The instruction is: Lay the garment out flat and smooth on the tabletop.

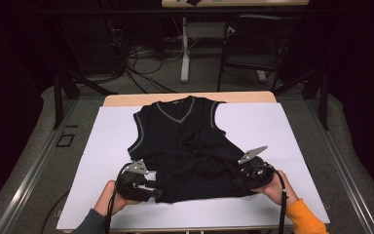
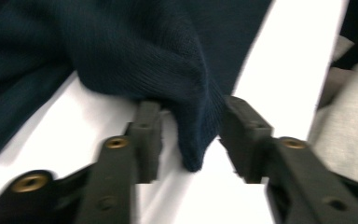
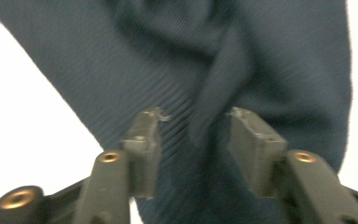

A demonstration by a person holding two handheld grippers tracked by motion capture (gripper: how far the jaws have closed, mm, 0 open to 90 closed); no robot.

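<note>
A dark navy knit vest (image 1: 185, 141) with a grey-trimmed V-neck lies on the white board (image 1: 112, 141), its lower part bunched and partly folded up. My left gripper (image 1: 152, 189) rests at the vest's near left hem corner. In the left gripper view the jaws of that gripper (image 2: 192, 105) stand apart, with a hanging fold of the vest (image 2: 135, 51) between them and a gap beside it. My right gripper (image 1: 241, 178) is at the near right hem. Its jaws (image 3: 196, 113) are also apart, with a ridge of the vest (image 3: 214, 51) between them, unpressed.
The white board covers a wooden table (image 1: 126, 100) with metal rails on both sides. Beyond the far edge stand a dark chair (image 1: 253, 48) and loose cables (image 1: 141, 58) on the floor. A grey sleeve (image 1: 90, 225) and an orange sleeve (image 1: 302, 217) come in from the near edge.
</note>
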